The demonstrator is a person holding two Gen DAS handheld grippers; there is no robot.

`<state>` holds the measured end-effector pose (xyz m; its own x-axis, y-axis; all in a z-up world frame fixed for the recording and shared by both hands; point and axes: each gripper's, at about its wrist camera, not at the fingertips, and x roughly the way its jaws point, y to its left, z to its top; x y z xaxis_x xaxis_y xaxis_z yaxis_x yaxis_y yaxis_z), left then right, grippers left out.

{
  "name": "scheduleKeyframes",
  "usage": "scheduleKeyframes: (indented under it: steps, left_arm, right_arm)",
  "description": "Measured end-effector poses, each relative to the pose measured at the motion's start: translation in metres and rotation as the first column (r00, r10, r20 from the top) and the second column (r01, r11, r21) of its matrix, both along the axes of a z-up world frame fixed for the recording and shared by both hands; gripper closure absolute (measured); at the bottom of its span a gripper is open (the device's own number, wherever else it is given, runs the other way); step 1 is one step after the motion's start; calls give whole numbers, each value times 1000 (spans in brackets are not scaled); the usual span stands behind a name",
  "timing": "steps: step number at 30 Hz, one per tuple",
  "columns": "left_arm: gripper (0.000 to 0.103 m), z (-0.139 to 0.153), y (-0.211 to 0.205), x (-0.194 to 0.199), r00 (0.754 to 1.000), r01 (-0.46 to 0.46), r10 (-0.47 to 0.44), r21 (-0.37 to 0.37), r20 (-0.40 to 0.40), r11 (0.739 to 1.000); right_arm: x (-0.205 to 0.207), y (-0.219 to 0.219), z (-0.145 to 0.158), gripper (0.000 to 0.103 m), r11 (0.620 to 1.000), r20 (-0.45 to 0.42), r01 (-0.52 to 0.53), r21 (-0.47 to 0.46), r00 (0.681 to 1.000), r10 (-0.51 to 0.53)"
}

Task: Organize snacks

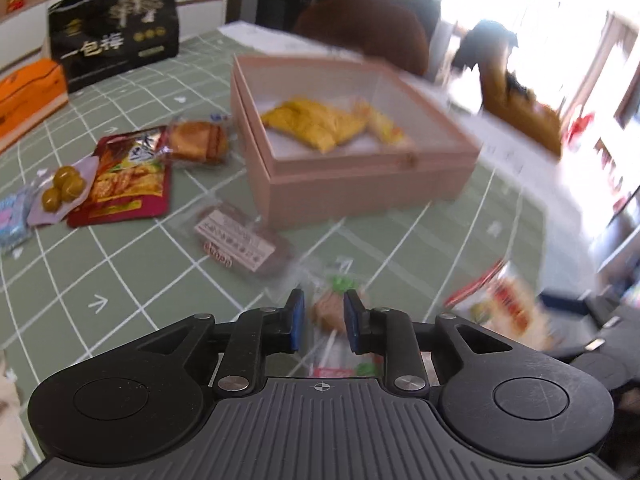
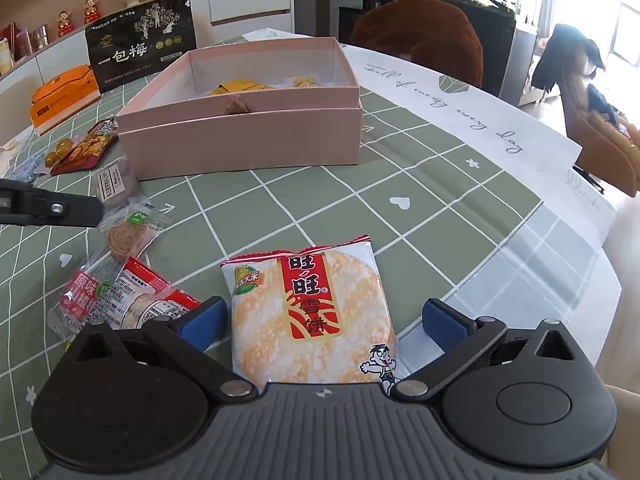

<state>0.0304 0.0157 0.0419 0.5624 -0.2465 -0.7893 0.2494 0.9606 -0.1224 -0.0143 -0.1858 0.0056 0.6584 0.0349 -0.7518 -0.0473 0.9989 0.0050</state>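
Right tongs [image 2: 322, 320] gape, released, around the flat red-and-white rice-cracker packet [image 2: 310, 316] near the counter's [image 2: 440, 184] front edge, left tongs [image 1: 323, 320] narrowly parted over a clear-wrapped brown biscuit [image 1: 330, 312]; slick film risks slipping short of the pink cardboard box [image 2: 248, 144].

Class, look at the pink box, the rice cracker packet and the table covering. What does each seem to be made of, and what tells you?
Open pink rectangular box: probably matte cardboard, with straight thin walls and no shine.
White and red rice cracker packet: glossy plastic film, with glare and crimped edges.
Green checked table covering: looks like smooth vinyl or oilcloth, since window light reflects off it; fabric cannot be ruled out.
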Motion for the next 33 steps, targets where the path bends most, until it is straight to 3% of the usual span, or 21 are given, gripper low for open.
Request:
scheduleKeyframes:
  steps: [4, 8, 10, 13, 21, 23, 26, 30, 33]
  left_arm:
    - [62, -6, -13, -6, 997, 40, -47, 109, 68, 993]
    - [43, -7, -17, -6, 993, 42, -63, 199, 101, 979]
    - [43, -6, -14, -1, 996, 47, -58, 163, 70, 986]
    - [45, -10, -5, 11, 997, 73, -72, 8, -41, 997]
    - [42, -15, -18, 2, 994, 98, -104, 126, 43, 987]
    - [46, -15, -14, 2, 994, 87, -93, 111, 49, 990]
    - [61, -13, -5, 1, 996, 71, -75, 76, 50, 995]
    - [62, -11, 14, -9, 999, 50, -50, 0, 17, 999]
    - [62, -10, 24, -28, 999, 50, -50, -19, 13, 999]
  right_arm:
    - [0, 0, 1, 0, 1000, -3, 8, 0, 1000, -8]
    - [-2, 0, 0, 0, 1000, 0, 13, 0, 1000, -13]
    - [-2, 1, 0, 0, 1000, 3, 18, 0, 1000, -18]
    - [-4, 1, -1, 0, 1000, 15, 22, 1, 1000, -22]
    - [-7, 1, -1, 0, 1000, 35, 24, 2, 999, -24]
    - [-7, 1, -1, 0, 1000, 36, 24, 2, 999, -24]
    - [-6, 1, 0, 0, 1000, 24, 16, 1, 1000, -16]
    - [-1, 0, 8, 1, 1000, -25, -5, -21, 1000, 5]
    - [-9, 1, 22, 1, 1000, 19, 3, -19, 1000, -2]
